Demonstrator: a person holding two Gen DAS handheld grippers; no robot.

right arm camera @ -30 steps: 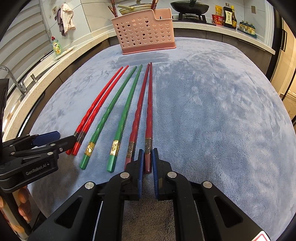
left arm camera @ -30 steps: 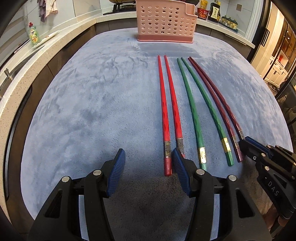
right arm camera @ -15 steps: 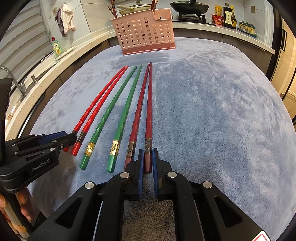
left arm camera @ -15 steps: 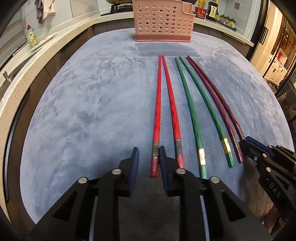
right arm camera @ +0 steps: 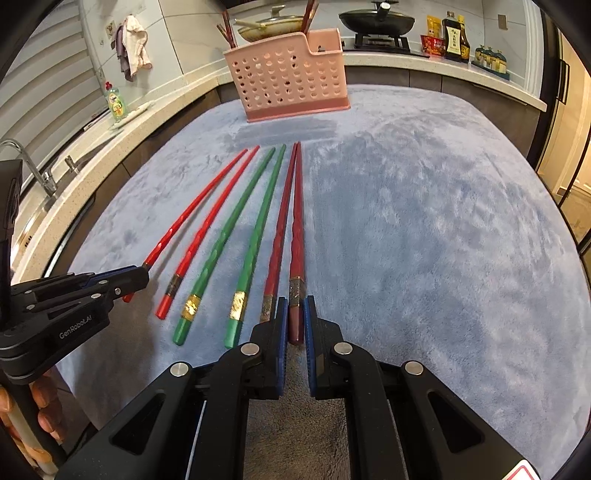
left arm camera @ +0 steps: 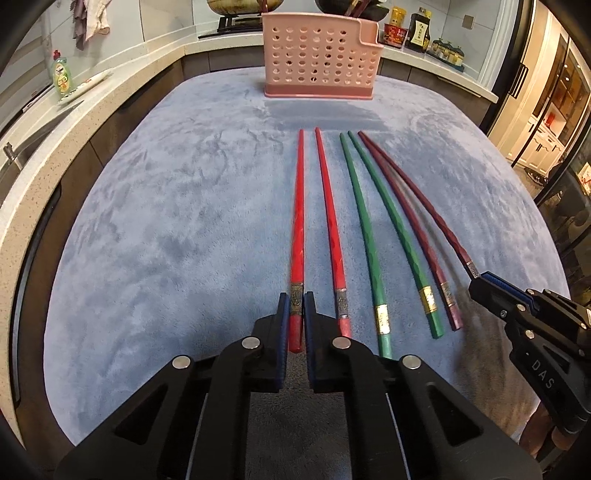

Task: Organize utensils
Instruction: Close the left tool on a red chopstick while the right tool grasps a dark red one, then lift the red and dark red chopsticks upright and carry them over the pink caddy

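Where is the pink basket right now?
In both views the pink basket stands upright at the far end of the blue mat, beyond the chopsticks' tips.

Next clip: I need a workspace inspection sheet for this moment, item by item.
Surface: grey-blue plush mat, flat.
Job's things: six chopsticks in a row; pink perforated plastic utensil basket upright at the far edge, already holding some chopsticks.
Clutter: nothing seen on the mat.
Grippers: left tongs shut on the outermost red chopstick; right tongs shut on the outermost maroon chopstick.
Cables: nothing seen.
Surroundings: green dish-soap bottle, black wok, sauce bottles on the counter.
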